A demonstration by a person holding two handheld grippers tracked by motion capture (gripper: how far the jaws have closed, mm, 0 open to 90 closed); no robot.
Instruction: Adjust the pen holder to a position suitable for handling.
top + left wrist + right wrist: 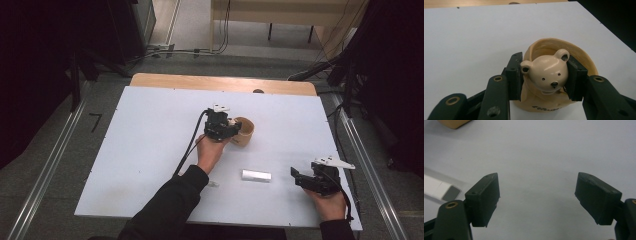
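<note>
- The left gripper (231,129) is near the middle of the white table (150,150), held by the left hand (210,150), and a black cable (190,145) goes from it back toward the dark sleeve (170,205).
- In the left gripper view its two black jaws are closed on the bear head (546,73) of a beige cup (560,52) — one pad (515,75) presses at the ear on the left side, the other pad (574,77) at the ear on the right side.
- The cup stands upright on the table just right of this gripper, a little behind the table's centre; the bear head sits on the cup's front wall and looks toward the camera, slightly tilted, and some dark print is on the body below it, too small to read.
- Between the two hands, nearer to the person's edge, a small white box (256,175) lies flat on the table, well apart from the cup; in the right gripper view its end with a grey patch (450,193) shows just beside the left jaw.
- The right gripper (299,179) is at the right near corner of the table, in the right hand (330,202), pointing toward the white box — its jaws stand wide apart with nothing between them, only bare table.
- It touches neither the box nor the cup.
</note>
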